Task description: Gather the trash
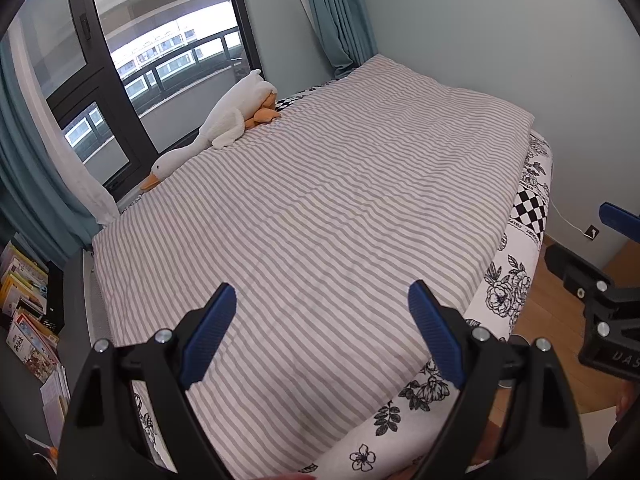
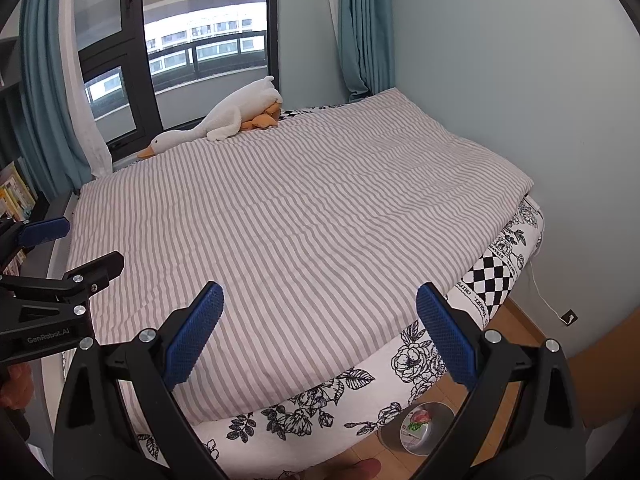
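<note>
A small metal trash bin [image 2: 420,428] stands on the wooden floor by the bed's foot, with colourful wrappers inside. Only its rim [image 1: 516,338] peeks out in the left wrist view. My left gripper [image 1: 322,294] is open and empty above the striped quilt [image 1: 320,200]. My right gripper [image 2: 320,294] is open and empty above the same quilt [image 2: 300,200], near its foot edge. The left gripper also shows at the left of the right wrist view [image 2: 86,244], and the right gripper shows at the right edge of the left wrist view [image 1: 592,236]. No loose trash shows on the bed.
A white plush goose [image 1: 224,124] lies at the bed's far edge by the window [image 1: 168,60]. A floral sheet [image 2: 360,396] hangs below the quilt. Books [image 1: 24,304] fill a shelf at the left. A cable and a wall socket [image 2: 570,316] are at the right wall.
</note>
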